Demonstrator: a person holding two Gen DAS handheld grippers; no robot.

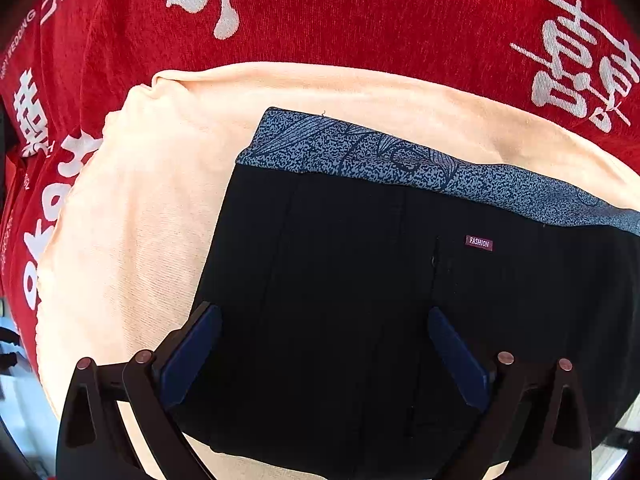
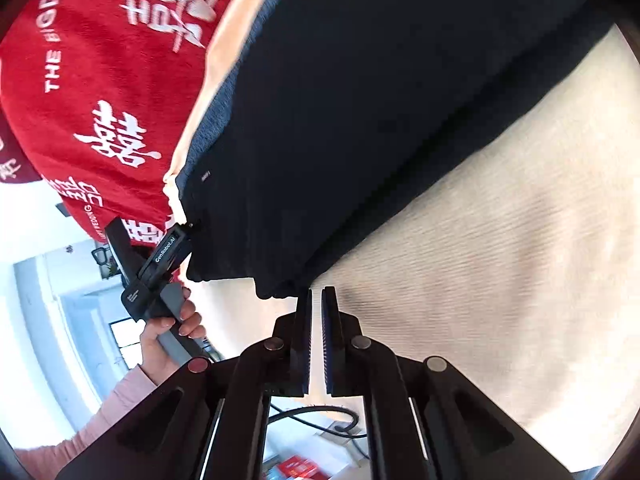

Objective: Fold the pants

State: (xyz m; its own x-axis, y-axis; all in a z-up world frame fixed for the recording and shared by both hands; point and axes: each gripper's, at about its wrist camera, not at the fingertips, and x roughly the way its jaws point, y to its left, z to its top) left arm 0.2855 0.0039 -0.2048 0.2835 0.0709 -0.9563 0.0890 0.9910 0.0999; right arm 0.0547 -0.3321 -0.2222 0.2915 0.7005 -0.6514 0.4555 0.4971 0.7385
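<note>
Left tongs [image 1: 324,354] spread wide over the black pants [image 1: 360,300], nothing between the pads; right tongs [image 2: 317,340] pinched almost shut at the pants' near corner, tips at the fabric edge, grip on it not clear; pants lie folded on a cream towel [image 1: 132,220], speckled blue waistband [image 1: 400,160] at the far edge; beyond, red cloth with white characters [image 1: 360,32] underneath.
</note>
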